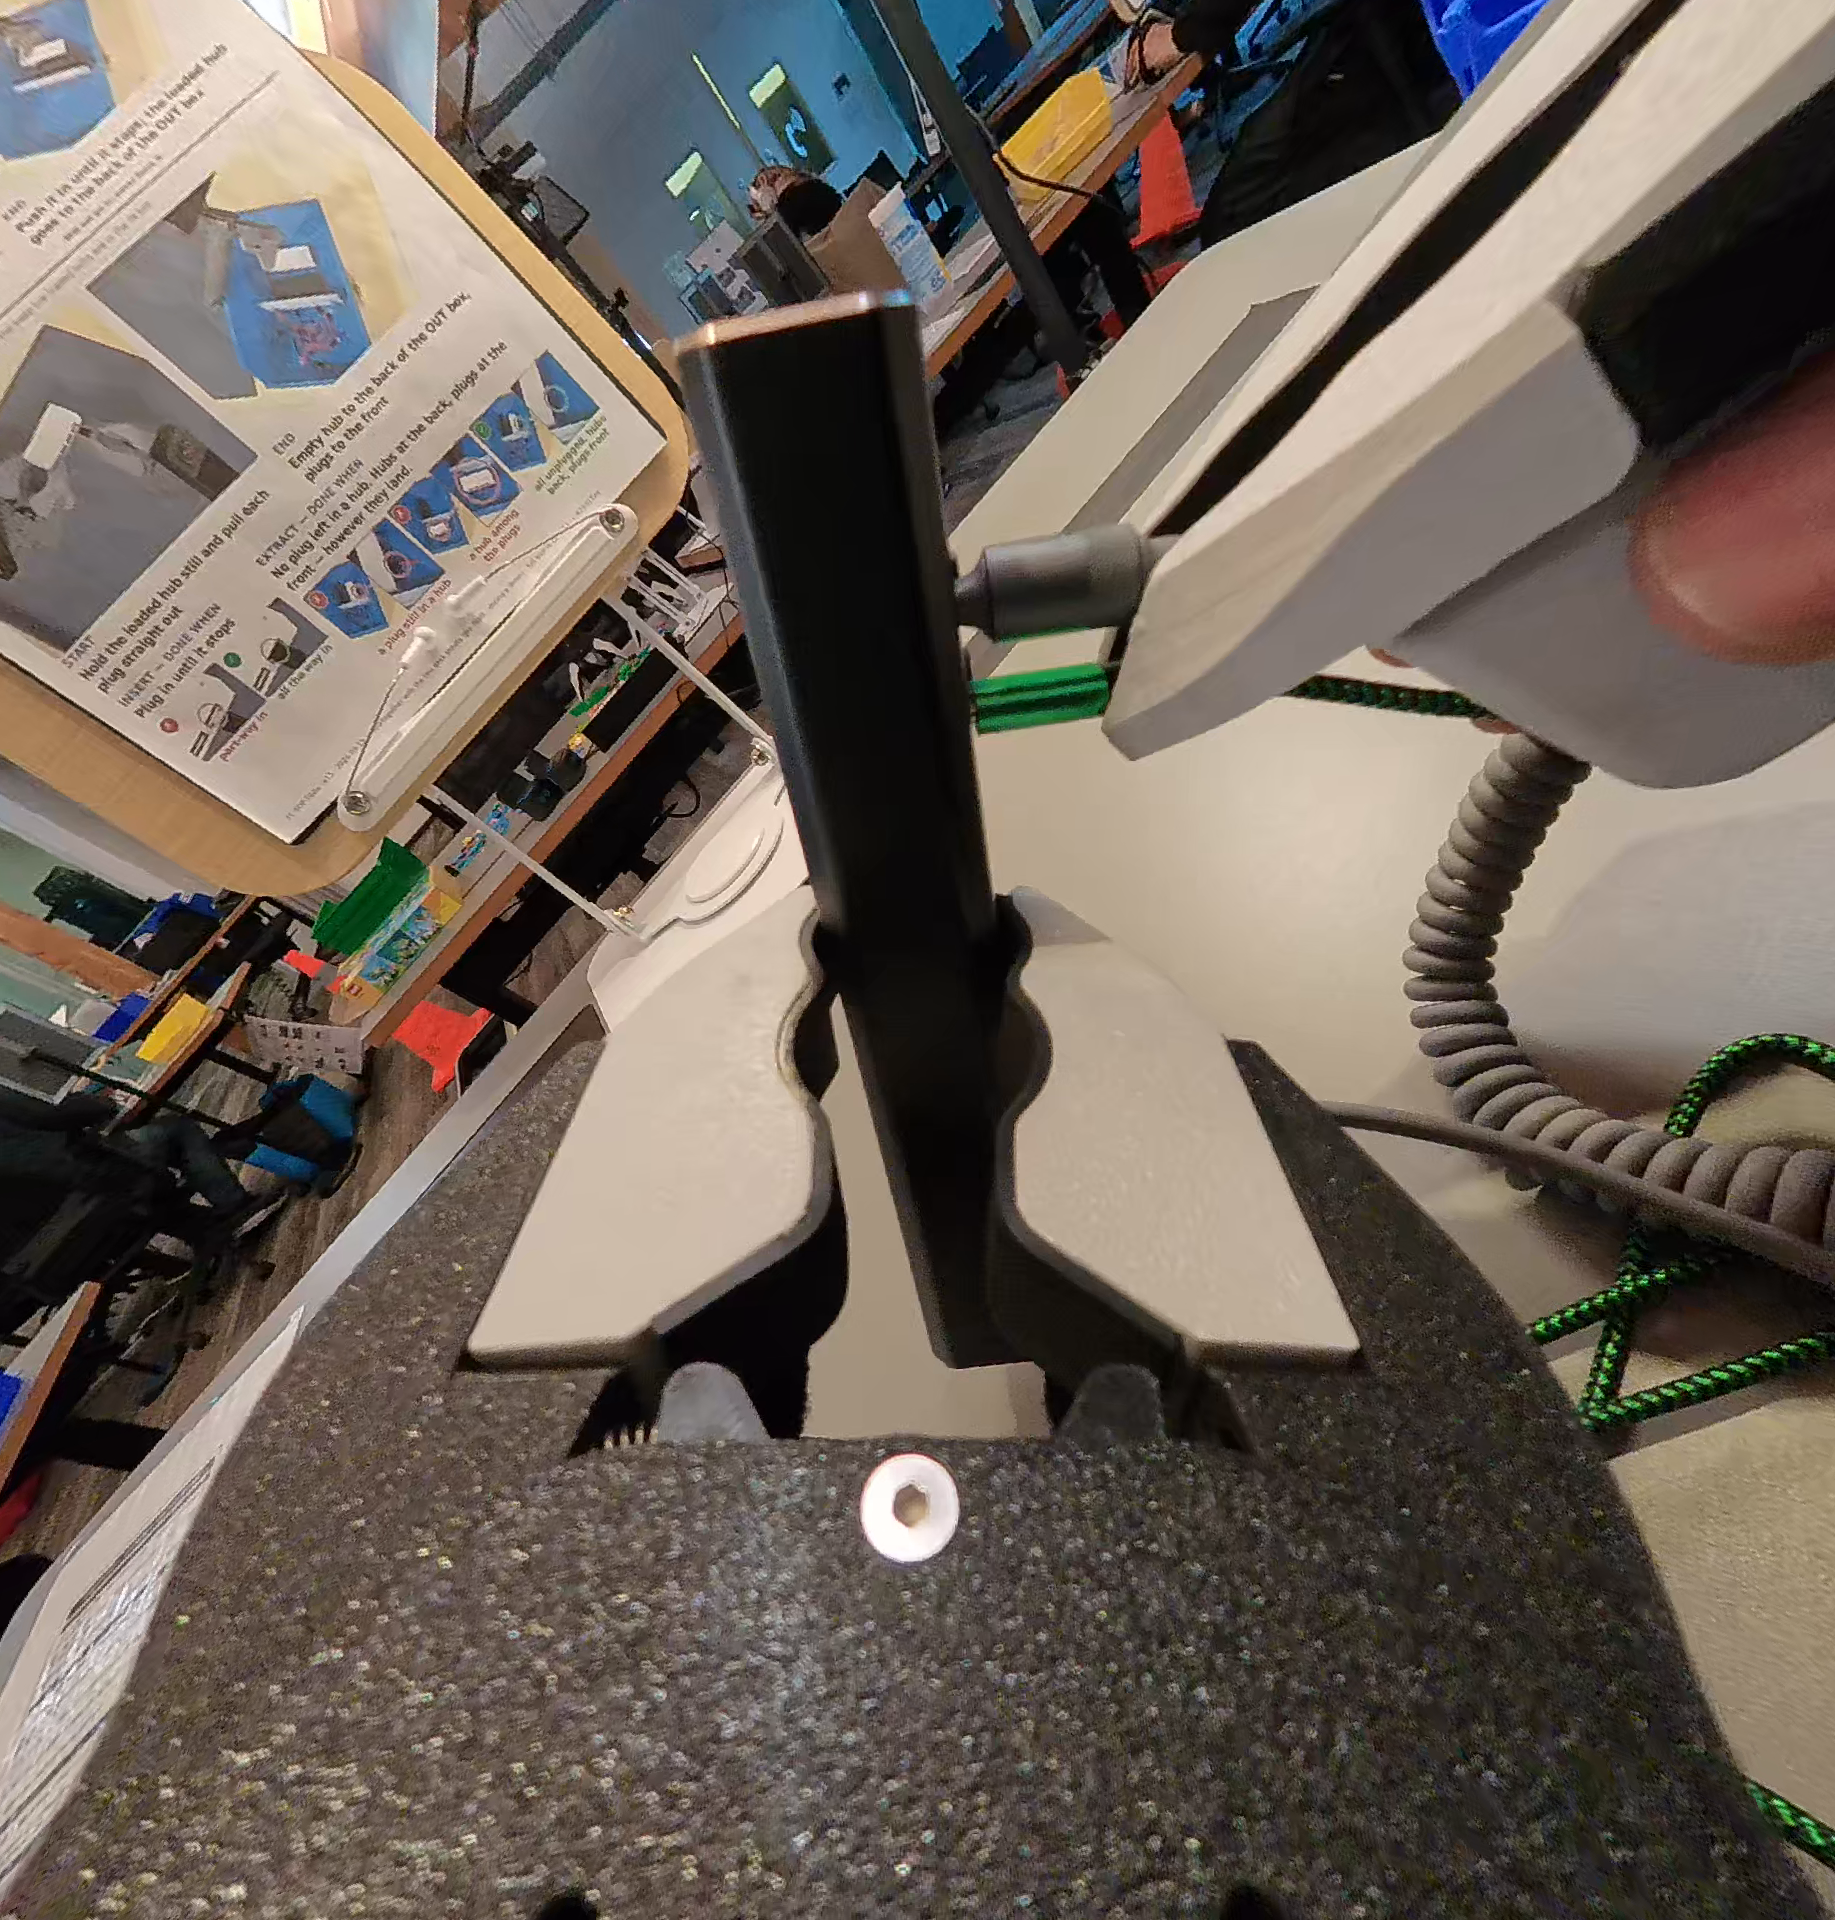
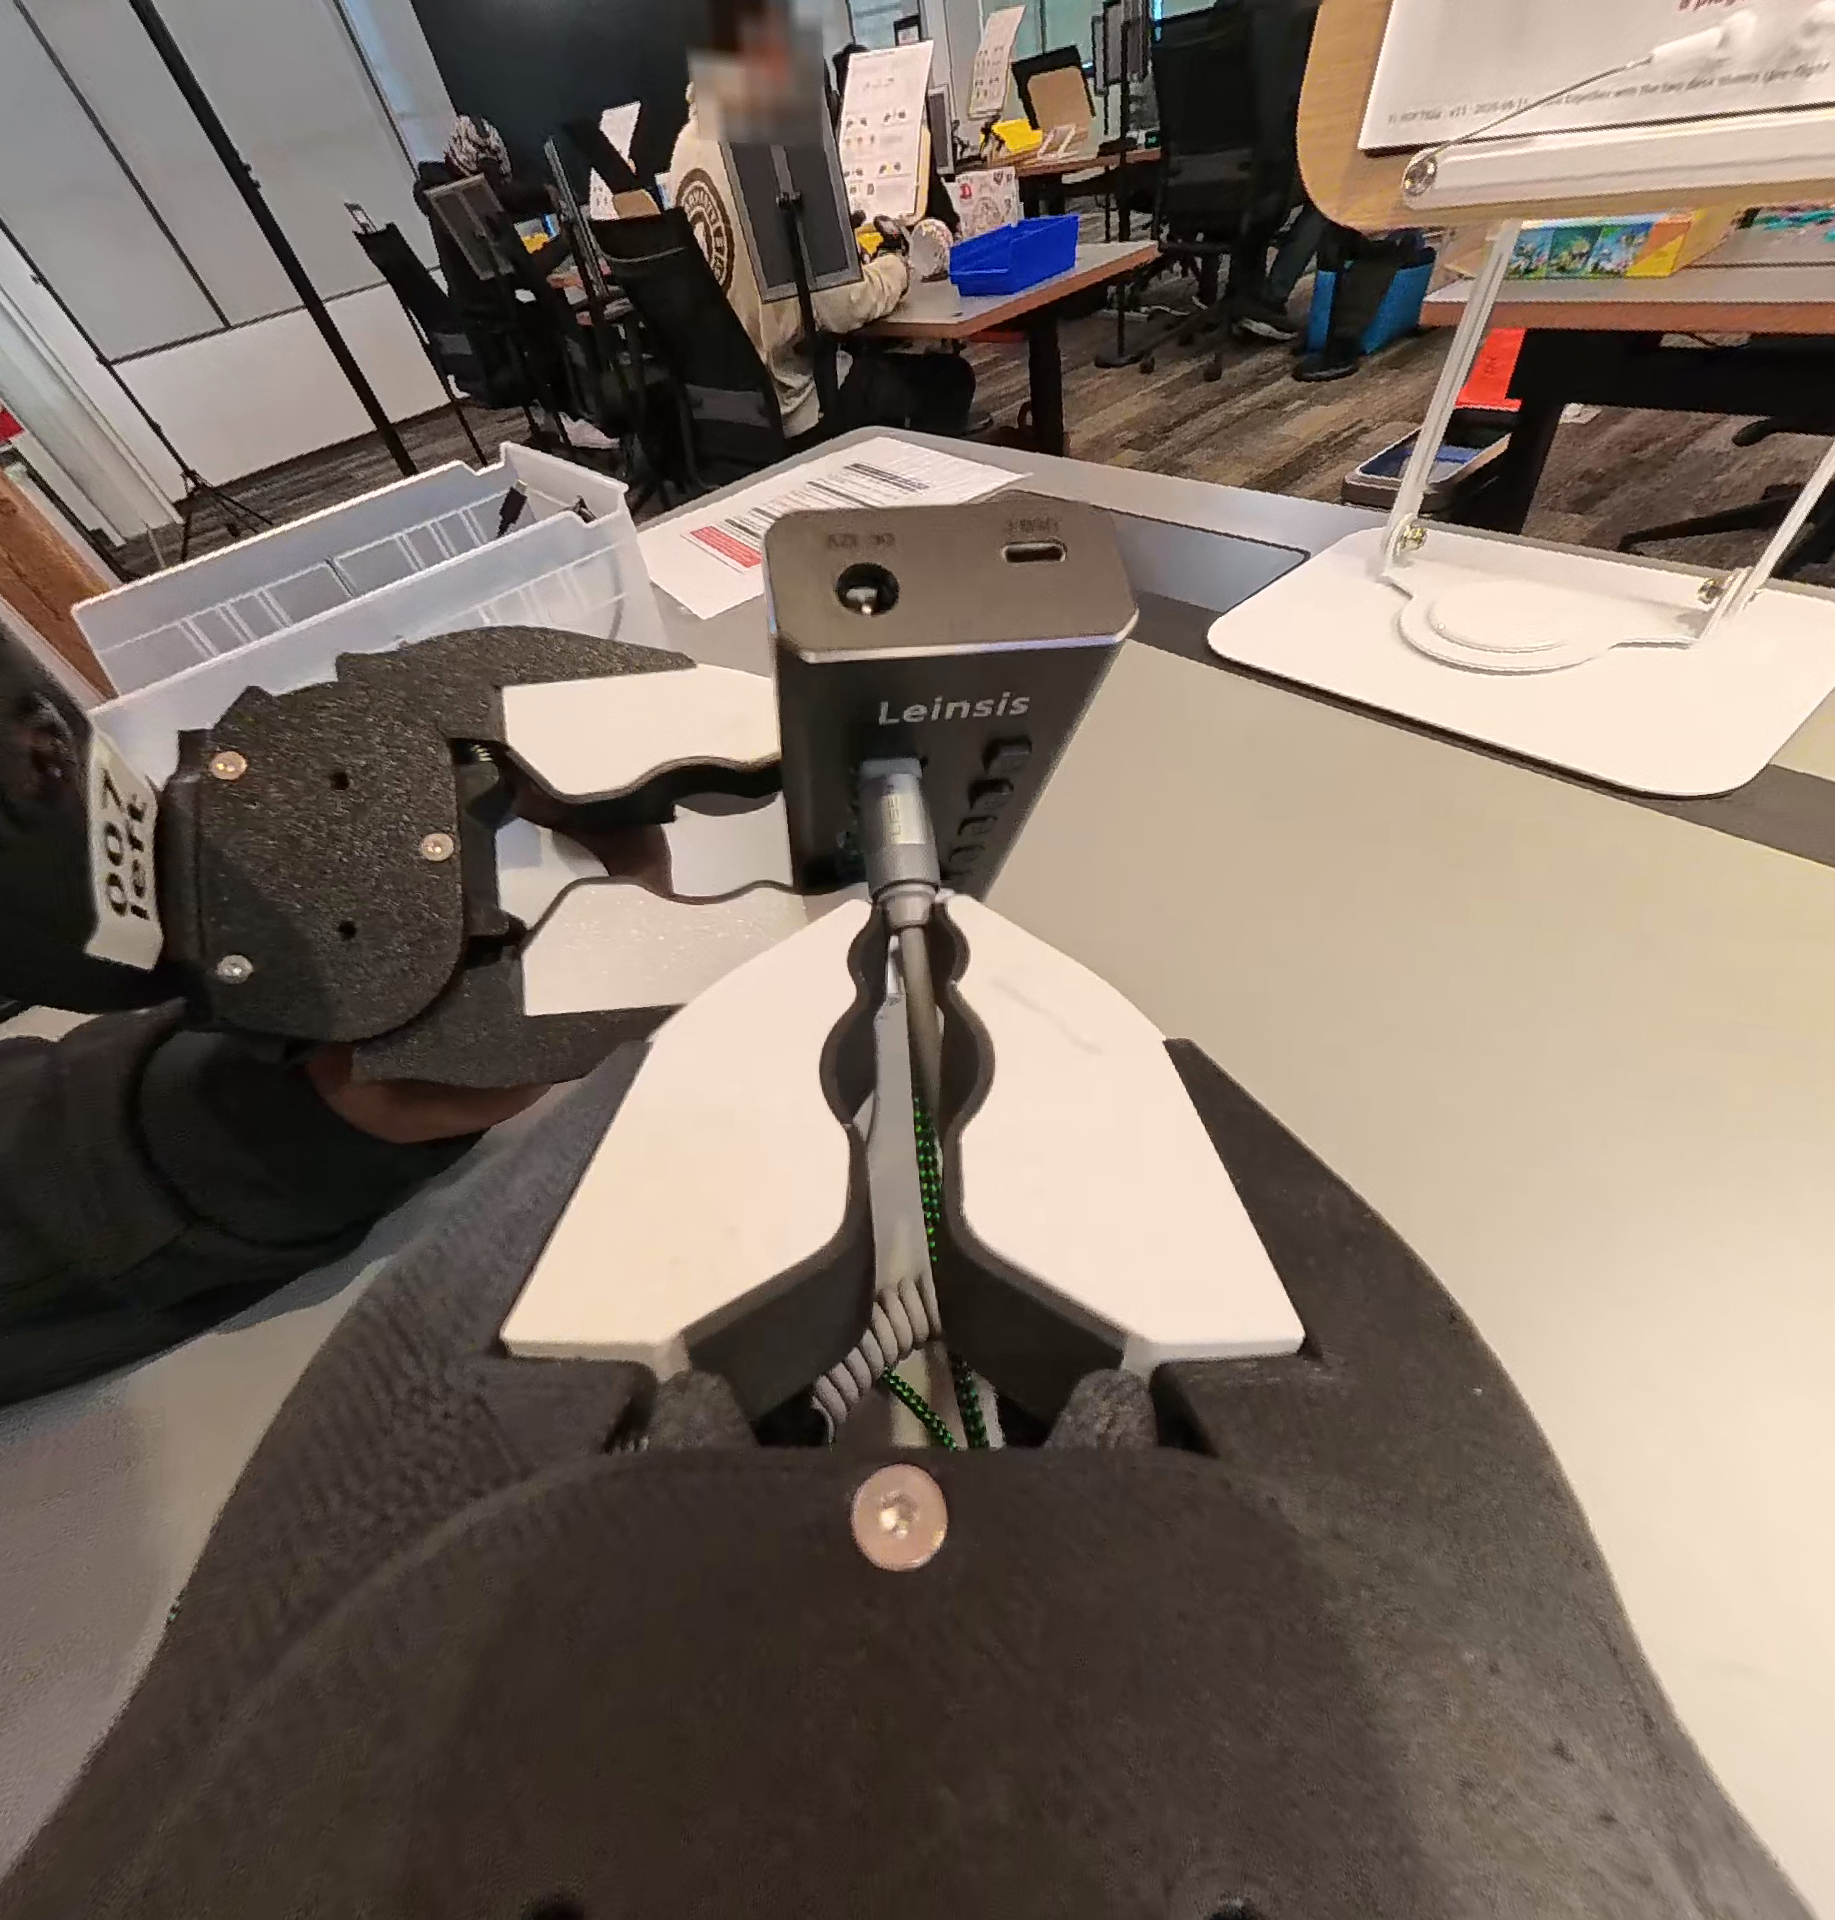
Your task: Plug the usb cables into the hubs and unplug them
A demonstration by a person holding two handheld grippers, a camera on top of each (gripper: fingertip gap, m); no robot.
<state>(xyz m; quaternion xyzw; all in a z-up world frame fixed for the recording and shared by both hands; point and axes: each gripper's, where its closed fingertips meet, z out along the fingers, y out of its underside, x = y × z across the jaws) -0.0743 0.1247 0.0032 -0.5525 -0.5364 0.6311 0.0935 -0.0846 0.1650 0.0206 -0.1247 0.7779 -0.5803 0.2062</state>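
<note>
I have the black USB hub (image 2: 949, 665) standing upright on the grey tabletop (image 2: 1412, 1039), clamped near its base by my left gripper (image 1: 918, 966), whose white fingers (image 1: 684, 1122) press against both of its narrow sides. In the right wrist view that gripper (image 2: 726, 831) comes in from the left, a sleeved hand (image 2: 393, 1101) beneath it.

My right gripper (image 2: 908, 914) has its fingers (image 2: 747, 1122) drawn narrow around the grey cable (image 2: 918, 997) just behind the grey plug (image 2: 892, 821), which is seated in a port on the hub's near face. The fingertips sit just beside the plug's strain relief. In the left wrist view that plug (image 1: 1064, 577) enters the hub (image 1: 840, 623) from the right, with a green plug (image 1: 1038, 698) seated just below it.

The grey cable turns into a coil (image 1: 1484, 987) that lies on the tabletop to the right, tangled with a green-and-black braided cable (image 1: 1671, 1278).

A white bin (image 2: 373, 582) stands far left, and an instruction sheet on a stand (image 1: 269, 416) rises beyond the hub.
</note>
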